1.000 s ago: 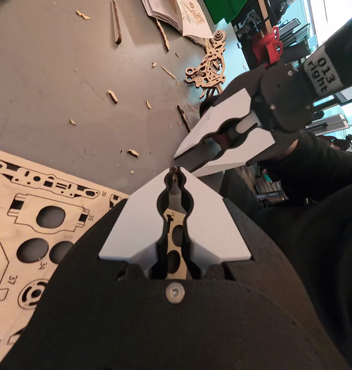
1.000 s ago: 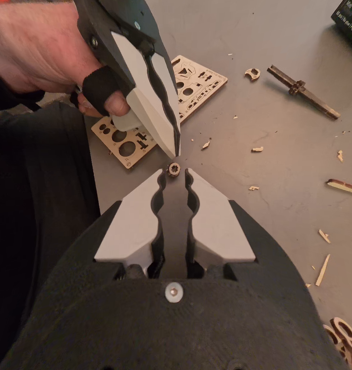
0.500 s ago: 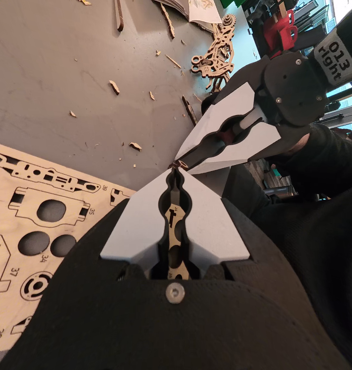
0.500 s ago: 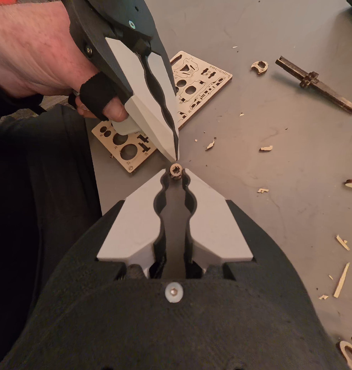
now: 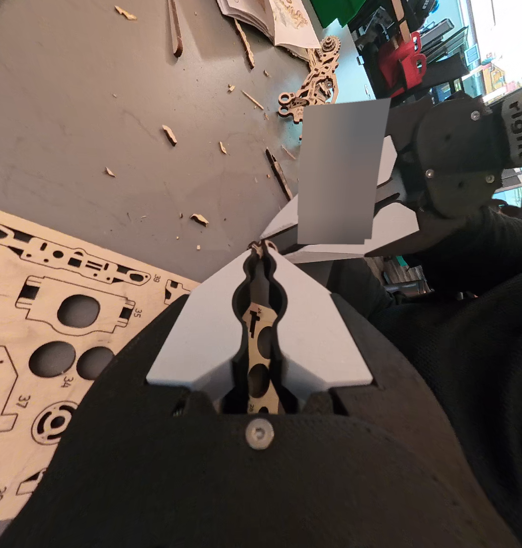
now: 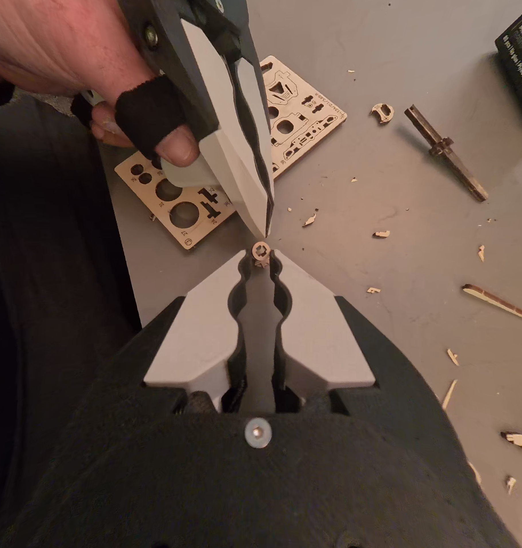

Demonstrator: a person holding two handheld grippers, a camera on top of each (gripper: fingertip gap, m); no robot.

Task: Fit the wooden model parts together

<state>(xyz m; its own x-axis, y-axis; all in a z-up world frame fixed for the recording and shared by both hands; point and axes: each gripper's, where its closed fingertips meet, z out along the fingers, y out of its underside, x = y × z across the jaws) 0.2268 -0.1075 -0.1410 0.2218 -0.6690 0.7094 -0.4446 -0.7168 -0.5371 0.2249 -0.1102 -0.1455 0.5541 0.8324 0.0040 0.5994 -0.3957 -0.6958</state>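
A small round wooden ring [image 6: 259, 250] with a cross-shaped hole, and a toothed bit just behind it, sits between the tips of my right gripper [image 6: 261, 255], which is shut on it. My left gripper [image 6: 267, 232] reaches in from the upper left, held by a hand, with its jaws shut and its tip right at the ring. In the left wrist view my left gripper [image 5: 259, 248] pinches a small brown wooden part [image 5: 257, 245] at its very tip. The right gripper [image 5: 268, 240] meets it tip to tip, partly behind a blurred patch. A laser-cut wooden sheet [image 6: 298, 124] lies on the grey table [image 6: 372, 178] beyond.
The sheet [image 5: 61, 311] lies under my left gripper. A dark axle with a hub [image 6: 443, 151], a small curved part [image 6: 381, 111], a wooden strip [image 6: 497, 302] and a black box [image 6: 518, 59] lie to the right. A partly built model [image 5: 316, 80], a booklet [image 5: 277, 20] and wood scraps lie farther off. Both grippers' tips are close together, under 4 cm apart.
My right gripper was open around the ring a second ago and has closed onto it. The left gripper has stayed shut at the ring.
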